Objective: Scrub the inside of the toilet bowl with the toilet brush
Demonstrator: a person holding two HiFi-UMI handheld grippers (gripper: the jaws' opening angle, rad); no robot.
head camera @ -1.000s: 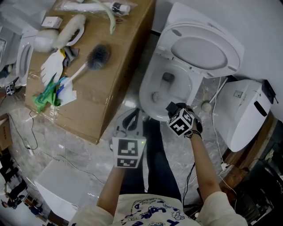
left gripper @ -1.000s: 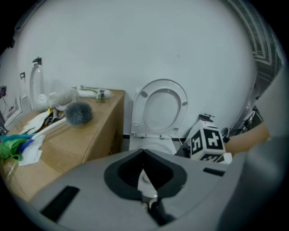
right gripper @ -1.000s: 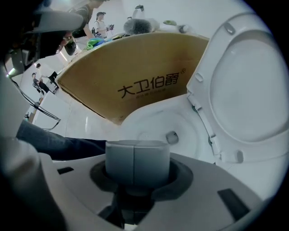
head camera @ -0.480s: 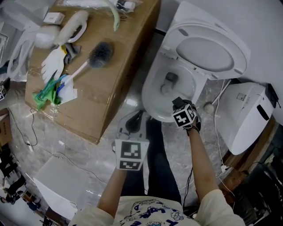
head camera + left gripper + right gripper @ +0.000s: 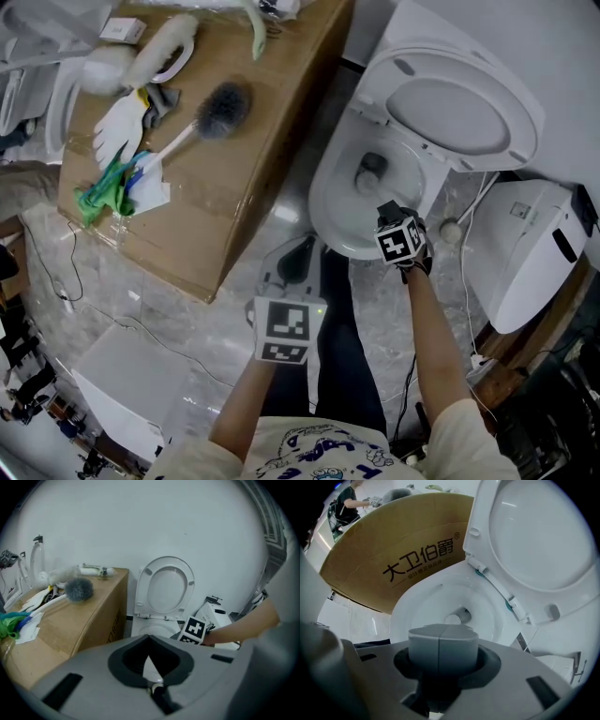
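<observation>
Brown cardboard formed the big box (image 5: pixel 234 211) at the left, and on its top lay the white-handled toilet brush with the grey bristle head (image 5: pixel 219 109), not yet taken up. Its long axis ran on a slant. The bristle head pointed toward the toilet side. The handle sloped away toward the box's left side, where its end sat among a white rubber glove (image 5: pixel 120 136) and a crumpled green cloth (image 5: pixel 101 192). The bare stretch of handle between head and clutter looked the likeliest place to take it.

Next came the left gripper (image 5: pixel 298 255), held low over the floor beside the box's right-hand edge. Its jaws stood apart with nothing between them, only a pale wedge showing through the gap. From those jaws the brush lay ahead and to the left, up on the box top. This was plainly the nearer gripper.

Farther right stood the white ceramic toilet bowl (image 5: pixel 321 202), its lid (image 5: pixel 469 98) raised and no brush in it. The right gripper (image 5: pixel 388 214) hovered at the bowl's near rim, jaws pressed together on nothing and aimed into the bowl. It was well apart from the brush, with the bowl and the box edge between. The reach for the brush would therefore fall to the left, I judged, closing across the handle and not along it.
</observation>
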